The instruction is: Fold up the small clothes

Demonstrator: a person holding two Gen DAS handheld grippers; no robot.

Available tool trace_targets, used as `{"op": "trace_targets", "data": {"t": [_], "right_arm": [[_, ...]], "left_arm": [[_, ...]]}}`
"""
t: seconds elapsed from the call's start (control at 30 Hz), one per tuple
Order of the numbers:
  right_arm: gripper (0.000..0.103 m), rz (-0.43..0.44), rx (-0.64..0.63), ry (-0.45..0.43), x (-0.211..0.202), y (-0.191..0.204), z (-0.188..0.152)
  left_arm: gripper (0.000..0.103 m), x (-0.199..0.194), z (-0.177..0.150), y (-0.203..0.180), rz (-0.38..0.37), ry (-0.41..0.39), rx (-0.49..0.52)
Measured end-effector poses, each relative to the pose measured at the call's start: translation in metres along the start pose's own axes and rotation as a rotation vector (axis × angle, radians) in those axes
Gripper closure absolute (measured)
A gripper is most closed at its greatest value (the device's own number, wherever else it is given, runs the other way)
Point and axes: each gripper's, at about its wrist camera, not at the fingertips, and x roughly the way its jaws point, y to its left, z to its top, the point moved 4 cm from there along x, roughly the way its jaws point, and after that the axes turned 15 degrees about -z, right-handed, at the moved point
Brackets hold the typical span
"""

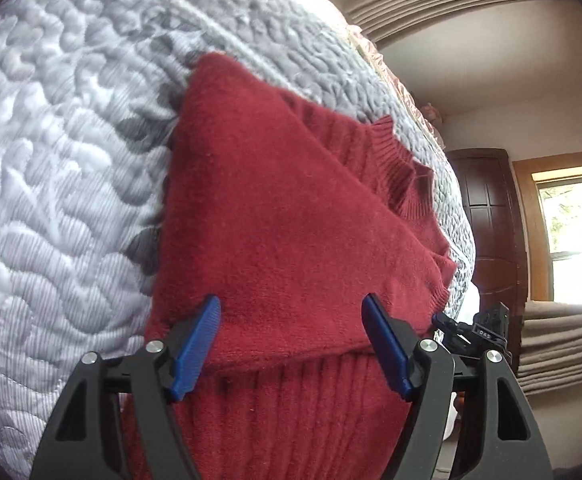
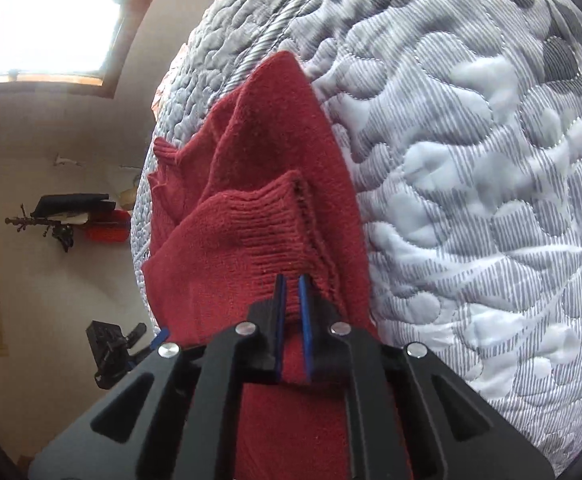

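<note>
A dark red knit sweater [image 1: 275,208] lies on a grey and white quilted bedspread [image 1: 59,168], one part folded over at a slant, its ribbed hem nearest the camera. My left gripper [image 1: 291,312] is open, its blue pads standing wide apart just above the folded red cloth. In the right wrist view the same sweater [image 2: 267,168] shows with a ribbed sleeve cuff [image 2: 267,220] lying across it. My right gripper [image 2: 292,284] is shut on the red knit at the base of that cuff, the cloth pinched between its blue pads. The other gripper [image 2: 115,344] shows at lower left.
The bedspread [image 2: 471,200] fills most of both views. Beyond the bed's edge are a dark wooden door [image 1: 491,224], a bright window [image 1: 575,236], a wall shelf with dark items [image 2: 71,216] and another window [image 2: 47,12].
</note>
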Motion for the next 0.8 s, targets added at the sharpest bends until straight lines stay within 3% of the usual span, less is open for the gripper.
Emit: {"op": "trace_targets", "data": {"t": [0.03,0.1,0.17,0.2,0.33,0.5,0.67,0.8], "right_arm": [[0.093,0.001,-0.002,-0.010,-0.007,0.003,-0.002],[0.067,-0.002,-0.040,-0.035,-0.028,0.010,-0.013],[0.049,-0.013,-0.058,-0.046,-0.049,0.009,-0.031],[0.046,-0.027,-0.062,-0.042,-0.057,0.003,-0.042],[0.038,-0.101,-0.068,0.039,-0.073,-0.034,-0.111],[0.035,-0.128,-0.056,0.187,-0.076,-0.086,-0.202],[0.034,-0.143,-0.059,0.315,-0.060,-0.113,-0.269],[0.034,-0.163,-0.071,0.357,-0.046,-0.122,-0.301]], "left_arm": [[0.030,-0.002,0.000,0.002,-0.011,-0.005,-0.014],[0.029,-0.013,-0.003,-0.006,-0.019,-0.014,-0.024],[0.022,-0.032,-0.015,-0.019,-0.028,-0.012,0.000],[0.020,-0.044,-0.024,-0.025,-0.023,-0.010,0.016],[0.015,-0.100,-0.082,-0.020,0.022,0.006,0.009],[0.015,-0.150,-0.176,0.030,0.130,0.093,-0.063],[0.015,-0.161,-0.241,0.068,0.143,0.193,-0.132],[0.015,-0.158,-0.274,0.080,0.090,0.242,-0.177]]}}
